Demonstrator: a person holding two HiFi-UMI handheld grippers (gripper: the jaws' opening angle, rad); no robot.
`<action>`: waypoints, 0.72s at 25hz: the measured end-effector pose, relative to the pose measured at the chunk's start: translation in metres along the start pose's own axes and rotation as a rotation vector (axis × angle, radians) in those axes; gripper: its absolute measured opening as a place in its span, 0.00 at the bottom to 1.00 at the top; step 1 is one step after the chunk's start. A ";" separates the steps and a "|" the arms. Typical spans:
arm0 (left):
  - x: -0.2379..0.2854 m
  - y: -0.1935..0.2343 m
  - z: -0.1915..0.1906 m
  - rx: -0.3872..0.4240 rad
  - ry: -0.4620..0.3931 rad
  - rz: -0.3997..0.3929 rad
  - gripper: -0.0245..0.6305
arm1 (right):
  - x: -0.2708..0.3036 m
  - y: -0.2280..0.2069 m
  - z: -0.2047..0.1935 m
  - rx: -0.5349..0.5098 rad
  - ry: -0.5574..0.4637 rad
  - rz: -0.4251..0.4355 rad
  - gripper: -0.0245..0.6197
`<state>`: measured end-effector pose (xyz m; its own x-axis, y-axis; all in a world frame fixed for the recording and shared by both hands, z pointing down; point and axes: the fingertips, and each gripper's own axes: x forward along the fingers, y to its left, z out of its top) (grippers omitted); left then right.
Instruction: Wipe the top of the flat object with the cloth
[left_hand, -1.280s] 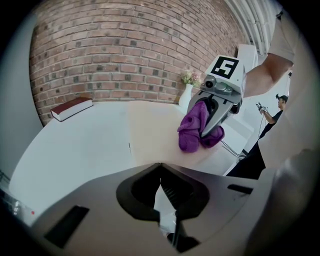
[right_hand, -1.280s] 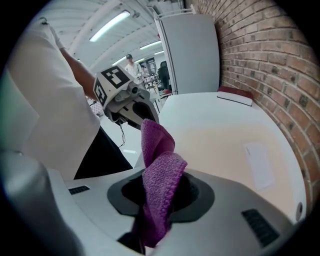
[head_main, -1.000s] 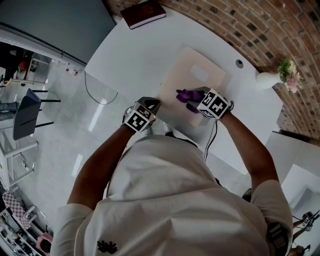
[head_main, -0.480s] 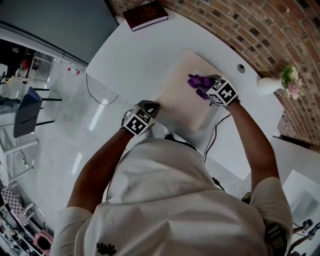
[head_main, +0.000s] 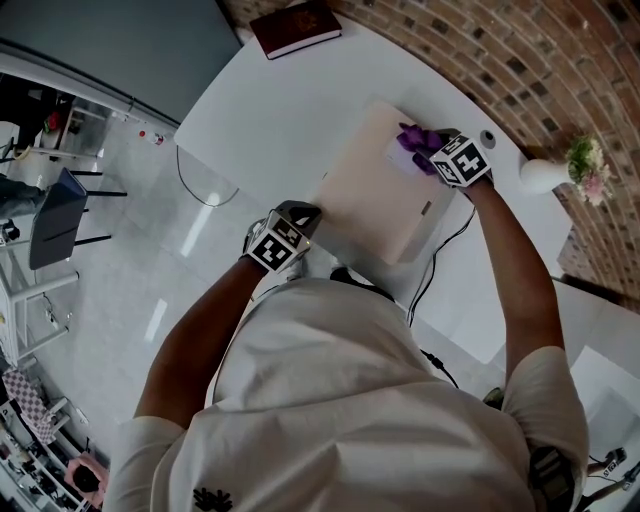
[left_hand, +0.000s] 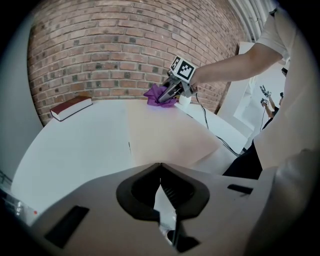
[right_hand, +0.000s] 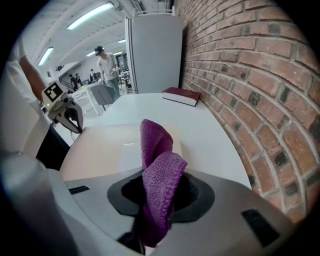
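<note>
While the right gripper (head_main: 432, 150) sits over the far corner of the board (head_main: 375, 200), its jaws are clamped on a purple cloth (head_main: 418, 138). In the right gripper view the cloth (right_hand: 157, 175) rises folded from between the jaws, and its upper fold leans forward past the tips. Whether it presses on the board cannot be told from that view. Under and ahead of this gripper lies the pale board (right_hand: 100, 150), with a lighter rectangular patch (right_hand: 131, 152) just beyond the jaws. Past the board's end, farther ahead, a dark red book (right_hand: 181, 96) rests on the white table (right_hand: 210, 135). A brick wall (right_hand: 260, 90) runs close along the gripper's right side.

The left gripper (head_main: 303, 212) is well apart from the right one, at the board's near corner. Its jaws are drawn together with only a thin sliver between them, and nothing shows gripped there. Whether its tips touch the board cannot be told. From the left gripper (left_hand: 167, 220), the board (left_hand: 165, 132) stretches straight ahead. The right gripper (left_hand: 170, 94) and the cloth (left_hand: 159, 95) are at its far end. The book (left_hand: 71, 107) lies ahead and to the left. A black cable (head_main: 440, 250) trails on the table behind the right gripper, beside the person's forearm (head_main: 510, 260).
</note>
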<state>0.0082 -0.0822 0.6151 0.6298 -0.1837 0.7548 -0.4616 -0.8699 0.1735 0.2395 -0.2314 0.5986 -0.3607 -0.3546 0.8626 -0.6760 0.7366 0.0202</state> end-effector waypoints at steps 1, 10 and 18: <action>0.000 0.000 -0.001 -0.001 0.000 0.001 0.07 | 0.001 -0.005 0.000 0.009 0.002 -0.007 0.23; -0.001 0.001 0.001 -0.011 -0.002 0.009 0.07 | 0.006 -0.043 0.006 0.025 0.027 -0.105 0.23; -0.001 0.001 0.001 -0.012 -0.003 0.008 0.07 | -0.016 -0.028 0.016 0.022 -0.054 -0.129 0.23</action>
<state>0.0078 -0.0835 0.6136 0.6280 -0.1919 0.7542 -0.4741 -0.8629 0.1752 0.2537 -0.2554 0.5758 -0.3037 -0.4761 0.8253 -0.7325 0.6706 0.1173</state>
